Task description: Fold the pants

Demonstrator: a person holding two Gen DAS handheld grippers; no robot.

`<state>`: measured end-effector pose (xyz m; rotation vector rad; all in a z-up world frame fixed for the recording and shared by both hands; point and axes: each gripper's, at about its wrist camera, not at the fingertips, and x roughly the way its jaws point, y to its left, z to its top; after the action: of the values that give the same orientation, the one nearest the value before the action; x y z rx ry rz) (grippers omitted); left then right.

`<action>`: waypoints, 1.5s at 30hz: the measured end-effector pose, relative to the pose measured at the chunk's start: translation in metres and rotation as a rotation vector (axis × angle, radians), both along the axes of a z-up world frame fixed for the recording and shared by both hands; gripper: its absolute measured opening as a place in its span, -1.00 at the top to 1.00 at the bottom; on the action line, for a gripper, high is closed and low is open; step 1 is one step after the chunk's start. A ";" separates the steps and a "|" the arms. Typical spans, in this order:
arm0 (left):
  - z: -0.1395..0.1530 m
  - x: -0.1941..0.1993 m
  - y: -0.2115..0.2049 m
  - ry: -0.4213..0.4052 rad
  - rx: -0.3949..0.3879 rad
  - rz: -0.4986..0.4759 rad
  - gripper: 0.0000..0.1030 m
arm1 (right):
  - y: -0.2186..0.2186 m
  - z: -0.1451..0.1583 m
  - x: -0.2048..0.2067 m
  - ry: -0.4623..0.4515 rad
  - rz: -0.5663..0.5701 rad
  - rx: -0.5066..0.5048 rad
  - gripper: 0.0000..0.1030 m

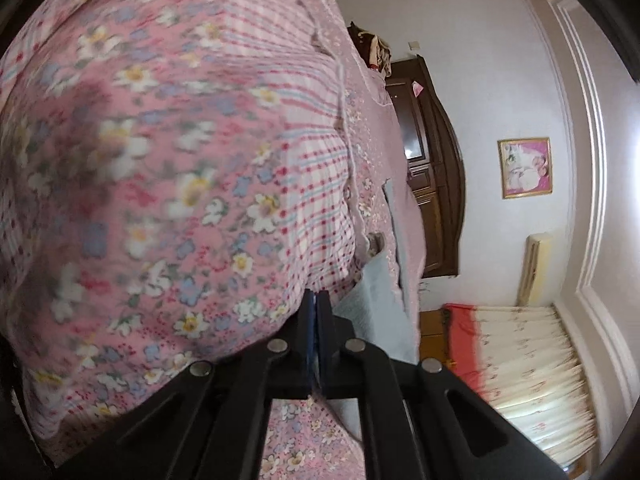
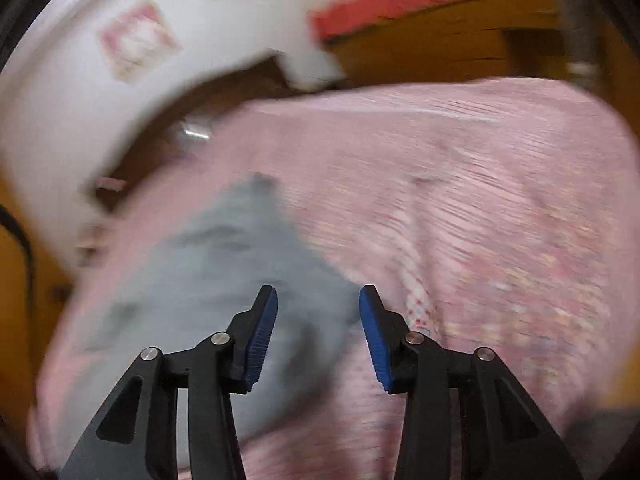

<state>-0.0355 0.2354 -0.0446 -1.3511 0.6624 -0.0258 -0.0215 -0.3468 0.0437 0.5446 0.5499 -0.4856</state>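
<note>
The left gripper [image 1: 316, 300] has its two blue pads pressed flat together with no gap, and I cannot make out any cloth caught between them; a corner of the grey-blue pants [image 1: 376, 304] lies just beyond its tip, at the edge of a big heap of pink floral quilt [image 1: 160, 168] that fills most of that view. The pants rest on the pink bedspread [image 2: 460, 200], spread out in a loose, rumpled shape toward the near left part of the bed. The right gripper [image 2: 318, 300] hangs over them with its jaws standing partly apart, neither wide nor narrow, and the grey cloth shows in the gap below the pads, though the blur keeps me from telling whether they touch it. Beyond the bed stands a dark wooden headboard [image 1: 436, 184], a framed picture [image 1: 526, 168] hangs on the white wall, and cream curtains [image 1: 536, 380] with a red band hang further along.
</note>
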 end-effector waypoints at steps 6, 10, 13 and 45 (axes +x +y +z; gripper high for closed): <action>0.000 0.004 0.004 0.003 -0.004 -0.007 0.97 | -0.009 -0.006 -0.003 -0.024 -0.035 0.081 0.25; 0.003 0.007 0.006 0.003 -0.014 -0.014 0.97 | -0.018 -0.010 -0.004 -0.062 -0.004 0.130 0.55; 0.009 0.015 0.010 -0.013 -0.055 -0.031 0.98 | -0.032 -0.015 -0.006 -0.101 0.029 0.212 0.78; 0.170 0.216 0.013 -0.039 0.244 0.048 0.99 | -0.060 0.067 0.147 -0.495 0.318 0.313 0.80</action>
<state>0.1806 0.2488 0.1253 -1.1283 0.5804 0.0649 0.1252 -0.4066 0.1104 0.8292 0.2272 0.0474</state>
